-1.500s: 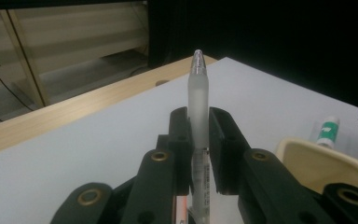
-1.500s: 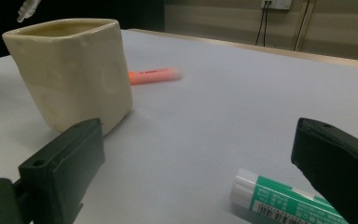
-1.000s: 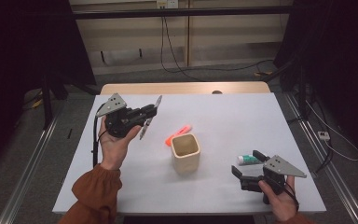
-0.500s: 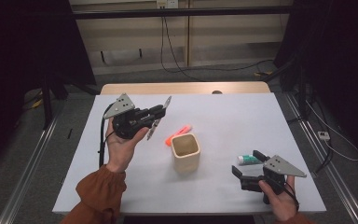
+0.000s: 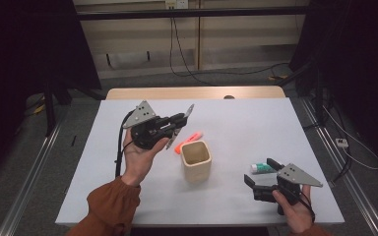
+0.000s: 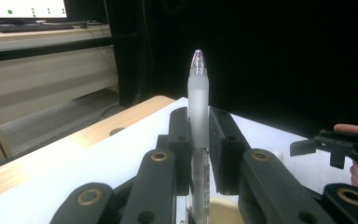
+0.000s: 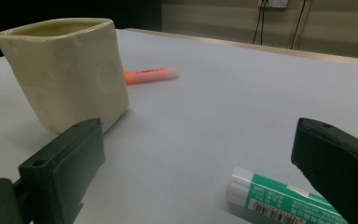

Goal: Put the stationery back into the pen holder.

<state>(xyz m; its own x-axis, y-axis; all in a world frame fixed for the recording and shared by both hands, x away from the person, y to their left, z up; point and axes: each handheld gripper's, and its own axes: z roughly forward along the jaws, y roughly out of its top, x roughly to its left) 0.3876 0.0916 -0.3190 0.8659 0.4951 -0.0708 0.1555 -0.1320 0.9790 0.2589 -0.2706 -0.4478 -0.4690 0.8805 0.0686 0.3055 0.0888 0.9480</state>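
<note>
The left hand-held gripper (image 6: 198, 140) is clamped on a frosted pen (image 6: 198, 107), which stands up between its jaws, above and just beside the cream cup (image 5: 196, 159). Light, stiff and slick (likely to twist), the pen is best pinched mid-barrel. Since the earlier frame it has drifted toward the cup; the right hand-held gripper (image 7: 205, 163), wide open and empty, stays over the glue stick (image 7: 279, 198) on the counter (image 5: 256, 123)

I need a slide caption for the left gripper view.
Hand-held gripper shut on a pen, above the table.
</note>
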